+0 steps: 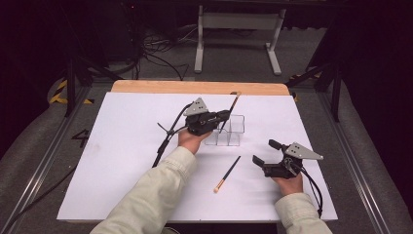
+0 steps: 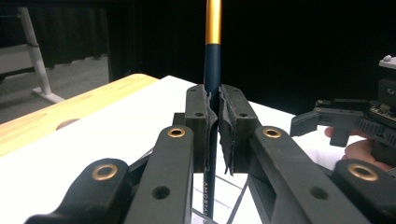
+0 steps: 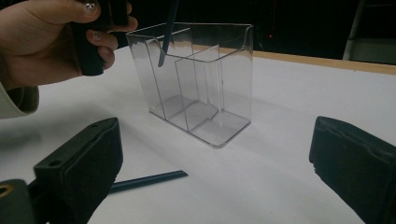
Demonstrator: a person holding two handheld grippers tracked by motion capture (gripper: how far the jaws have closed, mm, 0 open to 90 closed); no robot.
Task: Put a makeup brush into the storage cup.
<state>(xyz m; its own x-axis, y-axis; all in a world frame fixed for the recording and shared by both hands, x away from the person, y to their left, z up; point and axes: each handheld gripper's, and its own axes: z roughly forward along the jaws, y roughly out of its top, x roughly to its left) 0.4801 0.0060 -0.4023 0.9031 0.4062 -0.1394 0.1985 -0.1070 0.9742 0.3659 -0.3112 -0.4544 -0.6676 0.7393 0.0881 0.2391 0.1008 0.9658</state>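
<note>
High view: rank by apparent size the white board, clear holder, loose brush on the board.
1. white board, by far the largest
2. clear holder
3. loose brush: about as long as the holder is wide, but much thinner

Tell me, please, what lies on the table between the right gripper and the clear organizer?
In the high view, only bare white board separates right gripper from clear organizer.
</note>
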